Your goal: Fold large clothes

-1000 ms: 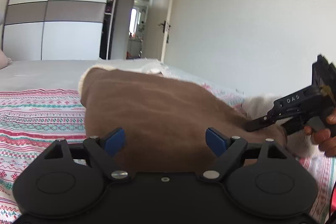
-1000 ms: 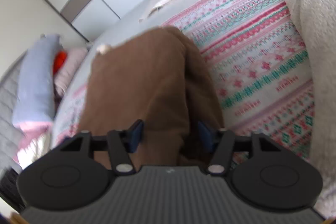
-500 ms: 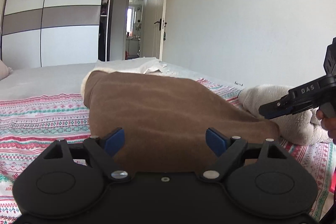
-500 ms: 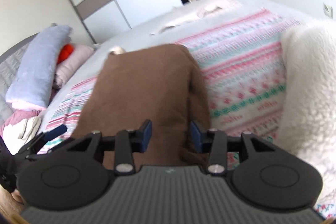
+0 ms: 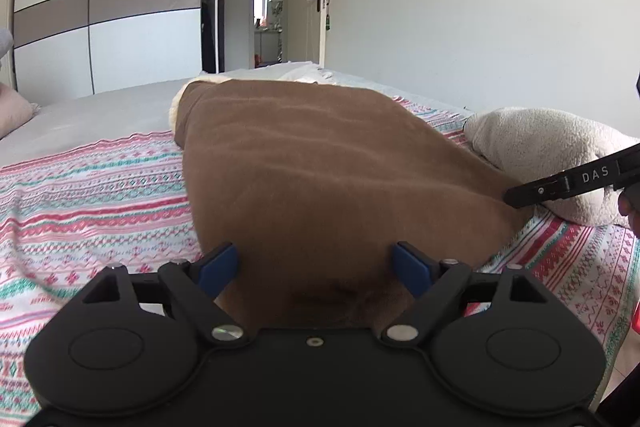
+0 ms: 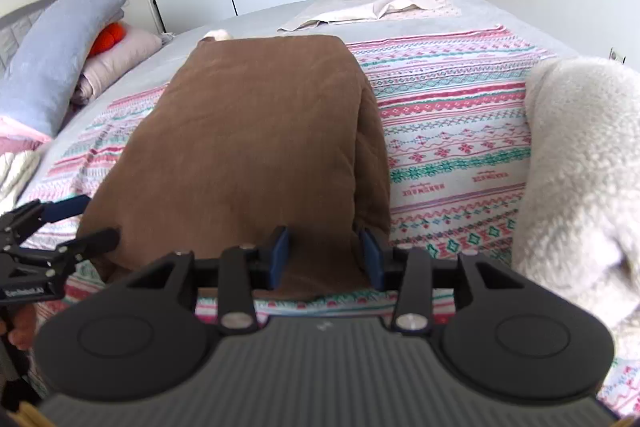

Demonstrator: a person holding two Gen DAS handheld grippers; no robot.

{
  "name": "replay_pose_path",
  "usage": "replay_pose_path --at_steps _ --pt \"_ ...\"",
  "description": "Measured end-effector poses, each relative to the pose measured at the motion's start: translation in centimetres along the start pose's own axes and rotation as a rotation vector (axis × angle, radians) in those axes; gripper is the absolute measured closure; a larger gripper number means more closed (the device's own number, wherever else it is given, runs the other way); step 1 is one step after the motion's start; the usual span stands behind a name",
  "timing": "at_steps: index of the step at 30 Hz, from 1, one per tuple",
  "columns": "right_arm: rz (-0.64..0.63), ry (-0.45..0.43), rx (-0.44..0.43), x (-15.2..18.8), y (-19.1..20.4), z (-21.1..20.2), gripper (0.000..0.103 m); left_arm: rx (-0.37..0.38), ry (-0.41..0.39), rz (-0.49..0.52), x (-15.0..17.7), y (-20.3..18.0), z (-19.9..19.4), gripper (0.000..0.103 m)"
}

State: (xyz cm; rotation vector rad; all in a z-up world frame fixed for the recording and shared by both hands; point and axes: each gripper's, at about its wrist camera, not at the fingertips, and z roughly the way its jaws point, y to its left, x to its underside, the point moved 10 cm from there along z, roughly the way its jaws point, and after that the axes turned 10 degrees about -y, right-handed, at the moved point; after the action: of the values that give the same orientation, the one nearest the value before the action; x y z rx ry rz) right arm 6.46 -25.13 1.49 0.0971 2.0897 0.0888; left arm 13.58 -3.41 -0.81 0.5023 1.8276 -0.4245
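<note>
Brown fleece garment (image 6: 248,143), folded into a long stack, lies lengthwise on the patterned bedspread (image 6: 452,147); a cream sherpa item (image 6: 580,163) sits just beside it at the near right, with pillows (image 6: 60,55) and a white cloth (image 6: 380,7) farther up the bed. Left gripper (image 5: 316,267): jaws wide, straddling the stack's near end, pads clear of the fabric. Right gripper (image 6: 326,257): jaws half-closed, with the stack's near right corner between the pads; actual grip cannot be told.

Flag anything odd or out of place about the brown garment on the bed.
Mostly tidy. The brown garment lies folded on the bed, but a cream lining pokes out at its far corner, and a lower layer sticks out along its right edge.
</note>
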Motion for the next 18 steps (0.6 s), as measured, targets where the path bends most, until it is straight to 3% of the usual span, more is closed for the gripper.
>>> replay_pose_path --at_steps 7,10,13,17,18 --pt "-0.009 -0.021 0.015 0.8 2.0 -2.1 0.061 -0.114 0.048 -0.101 0.2 0.3 -2.7 0.016" --pt "-0.031 -0.044 0.035 1.0 3.1 -2.9 0.043 -0.144 0.048 -0.144 0.3 0.4 -3.7 0.009" --pt "-0.055 -0.067 0.049 1.0 4.2 -3.5 0.038 -0.177 0.06 -0.152 0.5 0.4 -4.3 0.007" --pt "-0.075 -0.101 0.084 1.1 5.1 -4.2 0.016 -0.248 0.09 -0.148 1.3 0.7 -4.6 0.005" --pt "-0.08 -0.111 0.097 1.1 5.3 -4.4 0.014 -0.27 0.096 -0.147 1.4 0.8 -4.7 0.004"
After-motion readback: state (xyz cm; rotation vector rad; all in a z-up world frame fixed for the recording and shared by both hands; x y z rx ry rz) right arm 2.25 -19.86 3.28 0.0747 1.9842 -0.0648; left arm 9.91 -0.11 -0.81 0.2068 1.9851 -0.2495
